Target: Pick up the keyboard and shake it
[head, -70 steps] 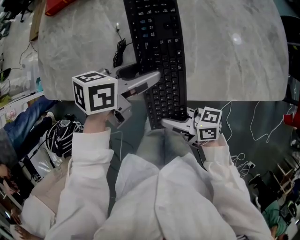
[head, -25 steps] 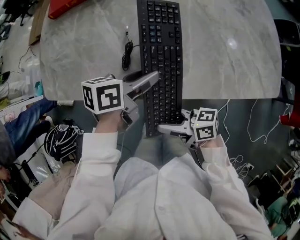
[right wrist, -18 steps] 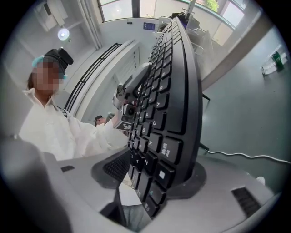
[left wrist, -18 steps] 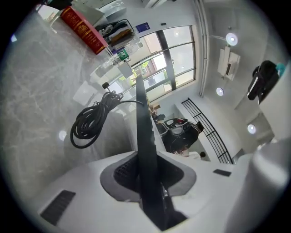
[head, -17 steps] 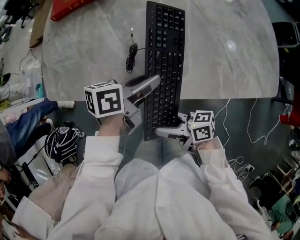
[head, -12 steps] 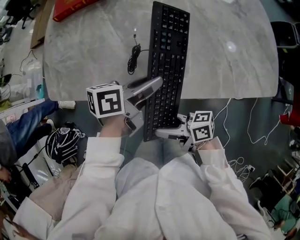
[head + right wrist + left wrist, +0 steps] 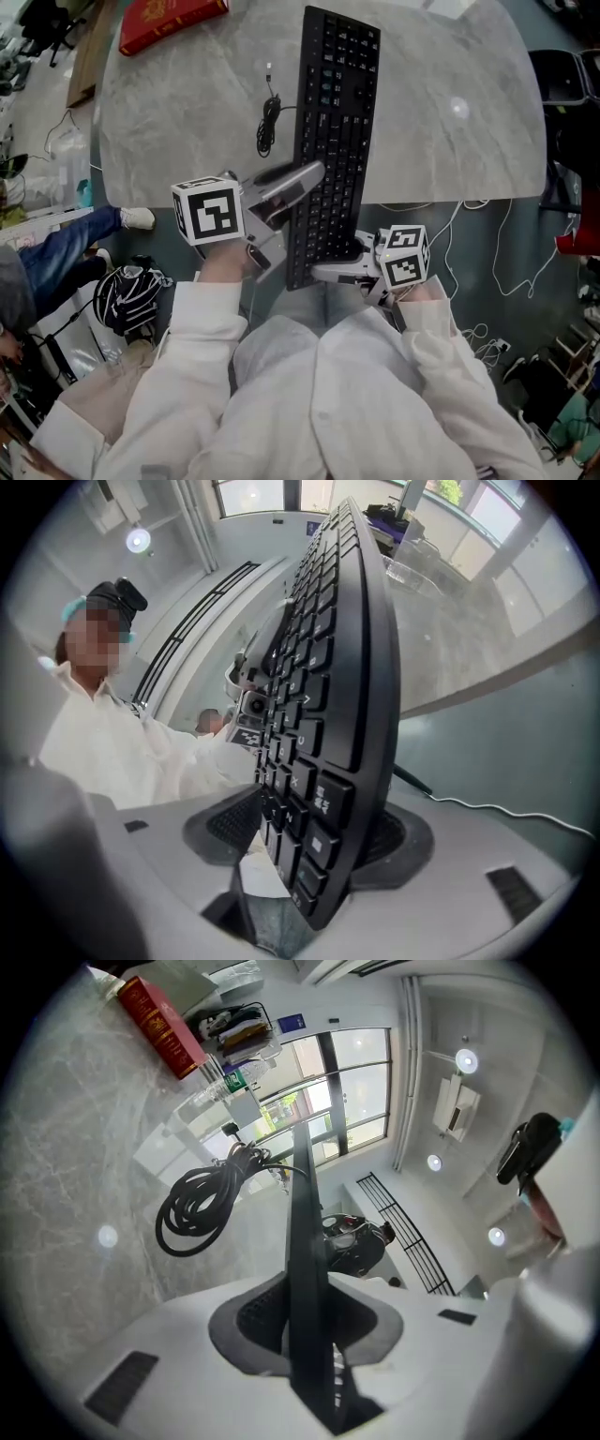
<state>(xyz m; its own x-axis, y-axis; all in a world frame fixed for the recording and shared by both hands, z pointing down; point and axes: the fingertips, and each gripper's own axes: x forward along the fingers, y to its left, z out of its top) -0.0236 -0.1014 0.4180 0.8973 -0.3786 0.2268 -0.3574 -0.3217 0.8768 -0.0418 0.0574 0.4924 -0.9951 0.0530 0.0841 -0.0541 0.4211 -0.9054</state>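
The black keyboard [image 7: 333, 122] lies lengthwise, far end over the marble table [image 7: 450, 112], near end hanging past the table's front edge. My left gripper [image 7: 302, 187] is shut on its left long edge; in the left gripper view the keyboard [image 7: 305, 1241] runs edge-on between the pads of that gripper [image 7: 305, 1321]. My right gripper [image 7: 337, 261] is at the near short end. Its jaws are opening, and the keyboard [image 7: 337, 667] stands between them, keys facing left, a narrow gap showing at the left pad of that gripper [image 7: 314, 841].
The keyboard's coiled black cable [image 7: 269, 117] lies on the table left of it. A red book [image 7: 169, 17] sits at the far left corner. On the floor are a black-and-white helmet [image 7: 131, 286] to the left and loose white cables [image 7: 487, 244] to the right.
The keyboard has shifted to the right with its far end swung rightward. Both grippers stay at its near half and have moved right with it.
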